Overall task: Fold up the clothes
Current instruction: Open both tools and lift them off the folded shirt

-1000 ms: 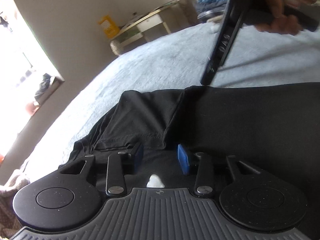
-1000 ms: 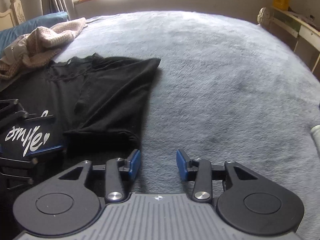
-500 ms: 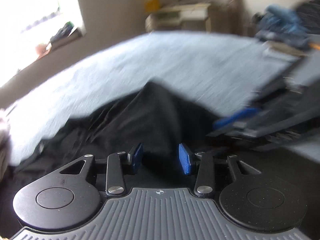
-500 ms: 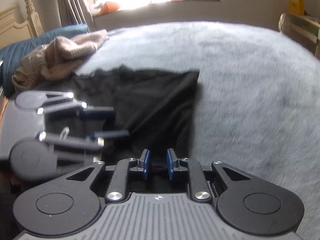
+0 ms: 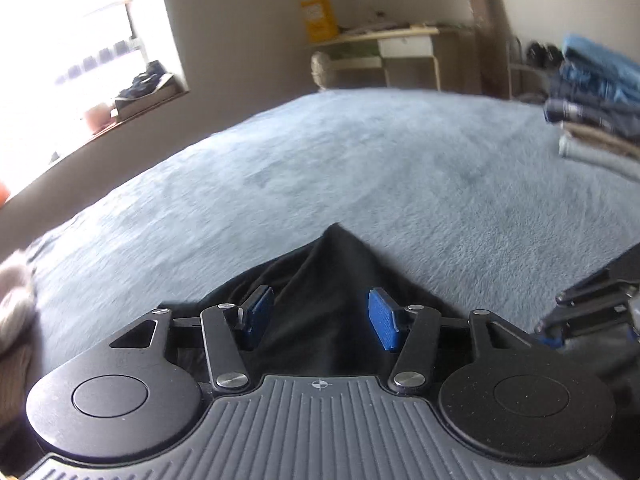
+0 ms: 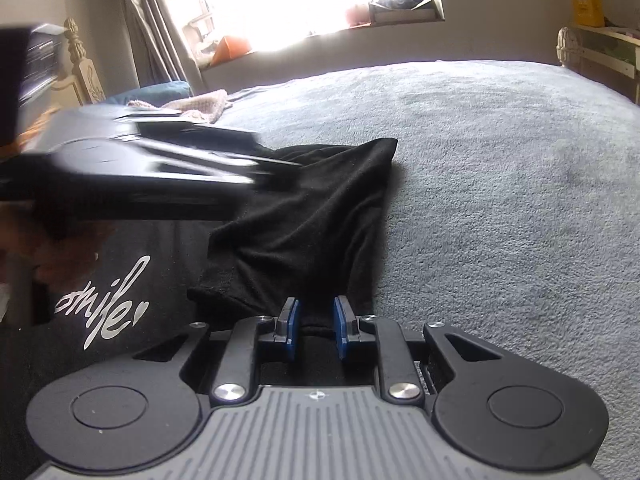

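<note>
A black T-shirt (image 6: pixel 312 220) with a white "smile" print (image 6: pixel 108 304) lies on the blue-grey bed cover (image 6: pixel 500 160), one sleeve folded over its body. My right gripper (image 6: pixel 316 328) sits low at the sleeve's hem, its blue pads drawn close with a pinch of black cloth between them. In the left wrist view, my left gripper (image 5: pixel 320 316) hovers over a peaked corner of the T-shirt (image 5: pixel 332 272). Its jaws are opening, and the cloth lies between the pads without being pressed. From the right wrist, the left gripper (image 6: pixel 160 176) is a dark blur at the left.
A stack of folded clothes (image 5: pixel 596 108) sits at the bed's right edge. A beige knit garment (image 6: pixel 196 104) lies near the headboard (image 6: pixel 80 68). A desk (image 5: pixel 380 52) stands beyond the bed, under a bright window. The bed cover (image 5: pixel 360 168) stretches wide ahead.
My right gripper's pads narrowed onto the sleeve hem and it sank lower. My left gripper swept sideways across the shirt, rolled, and its jaws widened.
</note>
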`<state>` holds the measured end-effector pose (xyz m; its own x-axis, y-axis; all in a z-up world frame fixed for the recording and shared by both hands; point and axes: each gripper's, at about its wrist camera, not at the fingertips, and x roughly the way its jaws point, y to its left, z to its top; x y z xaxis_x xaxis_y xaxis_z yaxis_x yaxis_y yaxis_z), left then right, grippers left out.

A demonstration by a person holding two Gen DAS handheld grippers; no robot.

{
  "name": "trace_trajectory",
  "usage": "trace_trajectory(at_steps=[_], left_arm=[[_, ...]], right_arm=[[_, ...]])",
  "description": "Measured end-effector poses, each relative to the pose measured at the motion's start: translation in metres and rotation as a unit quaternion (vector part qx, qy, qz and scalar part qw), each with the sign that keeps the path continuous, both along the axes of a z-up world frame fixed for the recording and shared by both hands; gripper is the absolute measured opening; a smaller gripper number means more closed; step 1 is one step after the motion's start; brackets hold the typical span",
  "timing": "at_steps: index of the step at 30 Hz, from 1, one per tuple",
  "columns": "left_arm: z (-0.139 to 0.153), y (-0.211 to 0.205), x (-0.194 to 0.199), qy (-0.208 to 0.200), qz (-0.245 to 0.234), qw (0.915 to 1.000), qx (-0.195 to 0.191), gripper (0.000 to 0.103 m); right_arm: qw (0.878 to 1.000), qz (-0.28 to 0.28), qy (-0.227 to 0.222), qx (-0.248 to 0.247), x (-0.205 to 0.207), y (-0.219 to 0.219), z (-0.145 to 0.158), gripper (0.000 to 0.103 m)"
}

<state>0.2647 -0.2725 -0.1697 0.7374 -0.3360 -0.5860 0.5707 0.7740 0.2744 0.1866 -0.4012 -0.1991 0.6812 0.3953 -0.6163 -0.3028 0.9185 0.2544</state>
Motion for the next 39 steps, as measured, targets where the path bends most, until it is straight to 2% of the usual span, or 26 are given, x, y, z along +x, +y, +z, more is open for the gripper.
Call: trace_trajectory(at_steps=[2,4,7,13,14,16,19,21,22,24,26,28,30,34,39], left_arm=[[-0.017,-0.018,0.017,-0.005,0.01,0.9991,0.042,0.053],[-0.028,-0.012,0.033,-0.009,0.058,0.9972,0.047,0.053],[-0.026,0.006,0.055,0.001,0.128,0.9917,0.012,0.053],[-0.011,0.018,0.078,-0.018,0.208,0.9778,0.012,0.052],[-0.006,0.02,0.079,-0.021,0.215,0.9763,0.0,0.051],[0.004,0.018,0.073,-0.025,0.194,0.9803,-0.027,0.051],[0.007,-0.002,0.068,-0.016,0.115,0.9925,-0.039,0.052],[0.0,-0.015,0.067,-0.002,0.084,0.9958,-0.035,0.053],[-0.008,-0.021,0.071,0.012,0.085,0.996,-0.024,0.053],[-0.024,-0.023,0.088,0.028,0.123,0.992,0.0,0.053],[-0.016,-0.01,0.1,0.03,0.175,0.9835,-0.035,0.052],[0.007,0.014,0.108,0.029,0.226,0.9694,-0.09,0.052],[0.027,0.034,0.107,0.018,0.239,0.9644,-0.111,0.052],[0.057,0.073,0.086,-0.001,0.223,0.9717,-0.078,0.052],[0.079,0.131,0.052,0.024,0.224,0.9743,-0.004,0.052]], right_arm=[[1.0,0.0,0.001,0.013,0.001,-0.004,-0.002,0.02],[1.0,-0.001,0.002,0.029,0.0,-0.009,-0.004,0.02],[0.999,0.0,0.0,0.046,0.0,-0.014,-0.006,0.02],[0.998,0.001,0.005,0.07,-0.001,-0.021,-0.008,0.02],[0.997,0.001,0.006,0.073,0.0,-0.021,-0.008,0.02],[0.997,0.001,0.006,0.078,-0.001,-0.023,-0.009,0.02],[0.997,0.001,0.007,0.082,-0.001,-0.024,-0.01,0.02],[0.997,0.001,0.006,0.08,-0.002,-0.024,-0.01,0.02],[0.997,0.001,0.006,0.079,-0.002,-0.024,-0.01,0.02],[0.997,0.001,0.005,0.075,-0.002,-0.022,-0.009,0.02],[0.997,0.001,0.004,0.071,-0.002,-0.021,-0.009,0.02],[0.998,0.001,0.003,0.068,-0.003,-0.02,-0.009,0.02],[0.998,0.0,0.002,0.065,-0.003,-0.019,-0.008,0.02],[0.998,-0.003,0.009,0.061,-0.002,-0.016,-0.005,0.02],[0.997,-0.011,0.029,0.069,0.005,-0.013,0.013,0.022]])
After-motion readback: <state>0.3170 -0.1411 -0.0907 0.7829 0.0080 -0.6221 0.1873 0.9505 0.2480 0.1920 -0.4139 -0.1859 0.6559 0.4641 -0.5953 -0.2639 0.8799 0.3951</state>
